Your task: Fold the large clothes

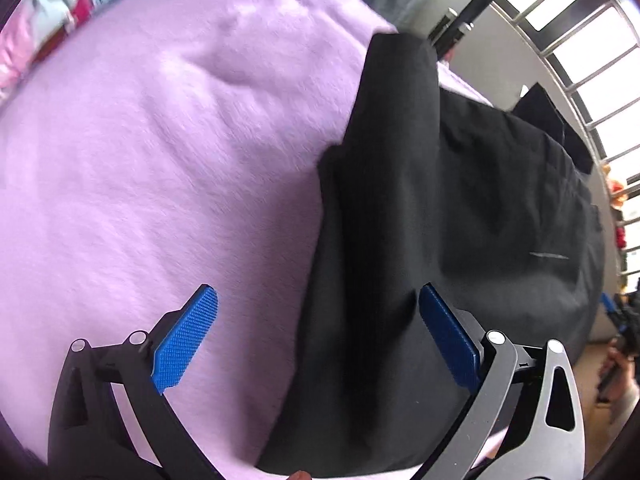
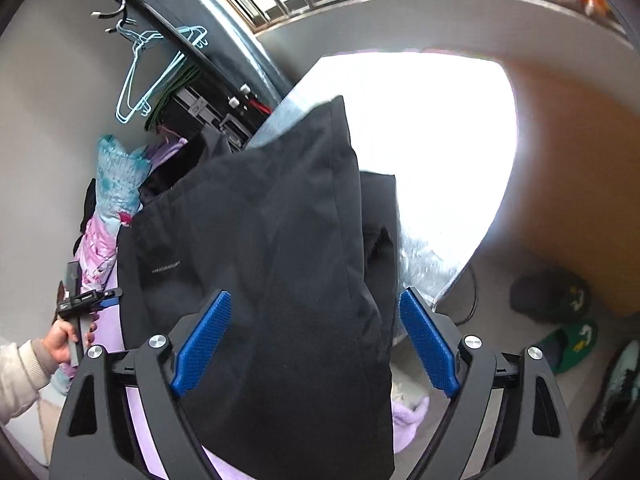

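Lilac blanket (image 1: 140, 160); black garment (image 1: 460, 200), lettering illegible

Home bedroom. Bed covered with fluffy lilac blanket (image 1: 140, 160), patterned quilt (image 2: 114, 184) bunched against wall. Wire clothes hangers (image 2: 152, 72) hanging on dark rail. Barred window (image 1: 580, 52) letting in daylight. Green slippers (image 2: 568, 344) on floor.
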{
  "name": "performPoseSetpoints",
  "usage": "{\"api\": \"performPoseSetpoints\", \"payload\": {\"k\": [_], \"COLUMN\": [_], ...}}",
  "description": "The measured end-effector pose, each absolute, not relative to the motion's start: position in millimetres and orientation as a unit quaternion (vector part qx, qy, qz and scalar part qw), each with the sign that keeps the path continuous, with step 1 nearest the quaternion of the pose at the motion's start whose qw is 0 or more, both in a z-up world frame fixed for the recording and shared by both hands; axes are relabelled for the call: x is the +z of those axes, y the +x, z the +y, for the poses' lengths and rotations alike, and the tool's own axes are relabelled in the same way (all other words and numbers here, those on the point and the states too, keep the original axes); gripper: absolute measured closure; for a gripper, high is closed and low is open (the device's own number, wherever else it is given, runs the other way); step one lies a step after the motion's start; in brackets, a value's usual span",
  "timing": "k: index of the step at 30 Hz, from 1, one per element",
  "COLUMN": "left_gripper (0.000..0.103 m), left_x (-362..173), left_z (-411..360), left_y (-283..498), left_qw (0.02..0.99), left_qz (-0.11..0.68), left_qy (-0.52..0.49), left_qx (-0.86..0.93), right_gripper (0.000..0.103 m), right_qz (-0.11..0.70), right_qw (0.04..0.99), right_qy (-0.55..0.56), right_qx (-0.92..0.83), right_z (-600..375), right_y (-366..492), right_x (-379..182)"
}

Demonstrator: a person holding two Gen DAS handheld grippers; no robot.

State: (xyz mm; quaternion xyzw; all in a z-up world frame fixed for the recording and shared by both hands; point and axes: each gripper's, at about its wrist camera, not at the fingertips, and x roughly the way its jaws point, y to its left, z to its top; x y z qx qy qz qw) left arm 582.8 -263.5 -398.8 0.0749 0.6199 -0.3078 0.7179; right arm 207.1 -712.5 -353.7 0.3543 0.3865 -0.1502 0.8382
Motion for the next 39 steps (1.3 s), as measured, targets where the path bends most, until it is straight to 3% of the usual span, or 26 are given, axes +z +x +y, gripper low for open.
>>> {"api": "performPoseSetpoints", "payload": {"k": [15, 28, 39], "left_gripper": [0.006, 0.006, 0.006], "left_x": [-338.6, -378.4, -410.5], "left_z": [-327.3, -378.3, -385.5], "left_y": [526.6, 494.8, 516.3], "left_qw": [0.774, 0.765, 0.777], "left_qz": [0.489, 0.491, 0.486], "left_qy": [0.112, 0.104, 0.053], "left_qx": [-0.386, -0.404, -0.396], "right_gripper": [0.018, 0.012, 0.008], "right_qz": [0.37, 0.387, 0.397], "right_qw": [0.869, 0.878, 0.864], "right_qy": [0.307, 0.221, 0.175], "right_qx": [-0.118, -0.172, -0.257], "right_z": [-679.6, -647.3, -659.9], "right_y": [252.8, 317.5, 346.8], "right_x": [-335.0, -336.7, -378.6]}}
